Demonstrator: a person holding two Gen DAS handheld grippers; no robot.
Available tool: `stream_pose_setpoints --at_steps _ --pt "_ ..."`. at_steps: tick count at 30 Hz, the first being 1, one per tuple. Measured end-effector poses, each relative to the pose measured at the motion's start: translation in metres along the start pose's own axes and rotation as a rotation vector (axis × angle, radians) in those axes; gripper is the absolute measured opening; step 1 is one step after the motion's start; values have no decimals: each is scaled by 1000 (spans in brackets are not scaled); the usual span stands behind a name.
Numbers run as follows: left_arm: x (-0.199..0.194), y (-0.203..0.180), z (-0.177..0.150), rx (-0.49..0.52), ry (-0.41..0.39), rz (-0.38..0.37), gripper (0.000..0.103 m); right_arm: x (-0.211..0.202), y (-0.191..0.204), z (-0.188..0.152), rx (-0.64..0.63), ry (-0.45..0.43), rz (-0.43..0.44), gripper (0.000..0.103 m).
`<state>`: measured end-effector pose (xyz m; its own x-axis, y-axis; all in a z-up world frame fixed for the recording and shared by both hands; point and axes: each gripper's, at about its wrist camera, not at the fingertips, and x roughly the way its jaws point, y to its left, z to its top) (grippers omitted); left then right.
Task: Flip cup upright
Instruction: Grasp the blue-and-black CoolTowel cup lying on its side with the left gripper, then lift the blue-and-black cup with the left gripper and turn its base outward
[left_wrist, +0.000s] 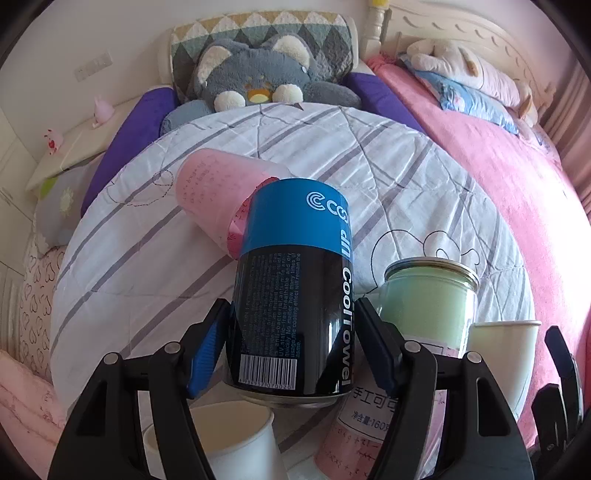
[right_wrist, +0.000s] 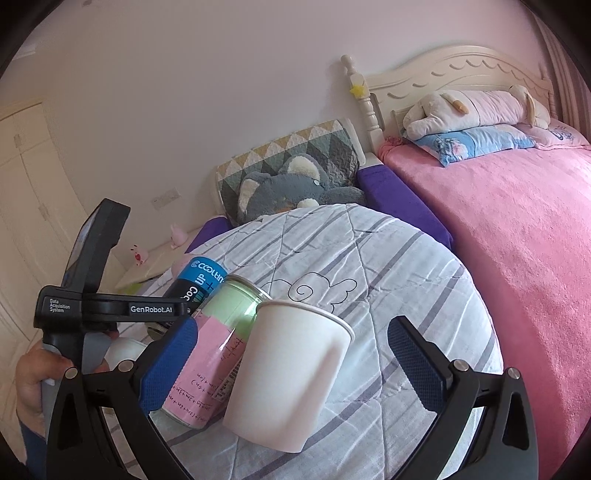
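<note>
My left gripper (left_wrist: 293, 336) is shut on a black and blue CoolTowel can (left_wrist: 295, 288), held upright above the quilt; the can also shows in the right wrist view (right_wrist: 195, 286). A pink translucent cup (left_wrist: 221, 195) lies on its side behind the can. My right gripper (right_wrist: 291, 354) is open around a white paper cup (right_wrist: 288, 373) that stands upright, its fingers apart from the cup's sides. This cup also shows in the left wrist view (left_wrist: 502, 354). Another white paper cup (left_wrist: 229, 439) stands upright below the can.
A glass jar (left_wrist: 430, 299) with green contents and a pink label stands between can and right cup, also in the right wrist view (right_wrist: 221, 343). All stand on a striped white quilt (left_wrist: 369, 166). A grey plush (left_wrist: 255, 77) lies behind; a pink bed (right_wrist: 517, 240) is to the right.
</note>
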<state>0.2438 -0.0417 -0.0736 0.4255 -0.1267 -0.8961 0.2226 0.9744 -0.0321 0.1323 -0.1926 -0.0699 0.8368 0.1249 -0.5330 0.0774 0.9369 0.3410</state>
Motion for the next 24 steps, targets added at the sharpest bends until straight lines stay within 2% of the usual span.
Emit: stream_pose_setpoints --at_steps 9,24 --pt "-29 -2 -10 22 -57 -22 69 2 -2 0 5 5 -4 103" --pt "-86 1 -32 14 -181 -108 69 -18 9 -8 -14 -23 -18 103"
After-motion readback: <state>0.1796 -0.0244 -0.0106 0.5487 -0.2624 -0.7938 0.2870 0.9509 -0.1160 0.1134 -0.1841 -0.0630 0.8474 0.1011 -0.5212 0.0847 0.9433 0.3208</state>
